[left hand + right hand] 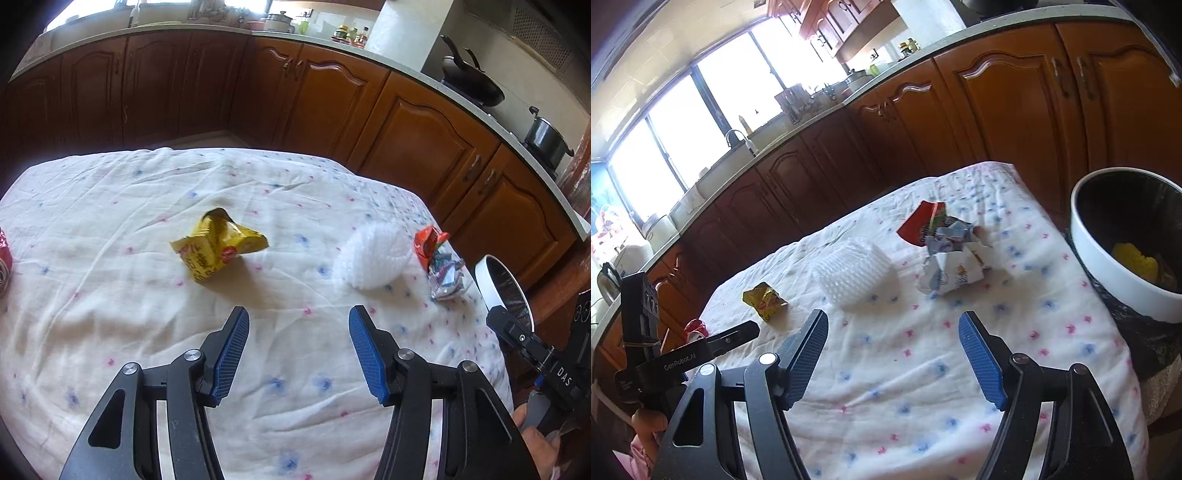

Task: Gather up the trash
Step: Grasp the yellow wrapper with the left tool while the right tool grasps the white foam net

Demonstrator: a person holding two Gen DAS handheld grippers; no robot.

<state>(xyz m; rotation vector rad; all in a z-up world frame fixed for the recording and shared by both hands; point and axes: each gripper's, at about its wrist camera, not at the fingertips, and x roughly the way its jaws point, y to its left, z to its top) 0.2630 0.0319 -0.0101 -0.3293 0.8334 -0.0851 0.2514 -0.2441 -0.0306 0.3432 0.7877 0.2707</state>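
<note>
Four bits of trash lie scattered on the cloth-covered worktop: a yellow wrapper mid-cloth, a white foam piece beside it, and a red packet touching crumpled paper near the bin, which stands at the worktop's right edge, probably so the right hand can drop things in; something yellow already lies inside. The left gripper hovers tilted down short of the yellow wrapper, jaws moderately wide and empty. The right gripper angles down likewise, jaws wide and empty, nearest the foam and paper.
</note>
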